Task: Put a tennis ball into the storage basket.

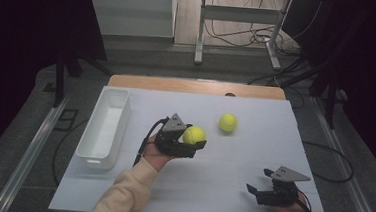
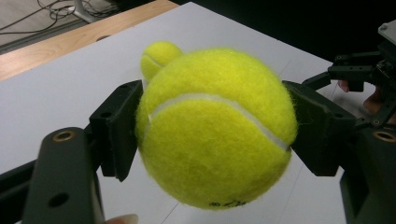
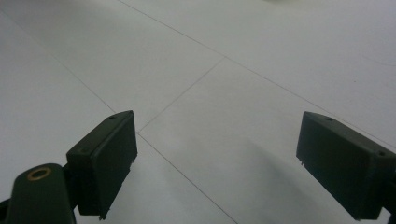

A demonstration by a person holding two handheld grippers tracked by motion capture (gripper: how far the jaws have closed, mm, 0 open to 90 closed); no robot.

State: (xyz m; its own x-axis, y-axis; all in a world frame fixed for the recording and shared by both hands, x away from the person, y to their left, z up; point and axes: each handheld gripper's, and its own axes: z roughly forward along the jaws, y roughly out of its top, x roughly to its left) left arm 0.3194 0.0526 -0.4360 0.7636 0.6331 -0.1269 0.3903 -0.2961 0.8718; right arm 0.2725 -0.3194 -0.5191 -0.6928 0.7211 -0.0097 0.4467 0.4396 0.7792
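Observation:
My left gripper (image 1: 193, 141) (image 2: 215, 128) is shut on a yellow tennis ball (image 1: 194, 135) (image 2: 217, 126) and holds it a little above the white table sheet near the middle. Both black pads press on the ball's sides. A second tennis ball (image 1: 228, 122) (image 2: 159, 57) lies on the sheet just beyond it, to the right in the high view. My right gripper (image 1: 256, 192) (image 3: 217, 163) rests low over the sheet near the front right corner, open, with nothing between its pads. In the left gripper view the right gripper (image 2: 359, 74) appears at the right edge.
A long white bin (image 1: 89, 144) stands empty along the left side of the sheet. The table's wooden back edge (image 1: 197, 86) lies beyond the sheet. Behind the table are a metal frame (image 1: 239, 27) and cables on the floor.

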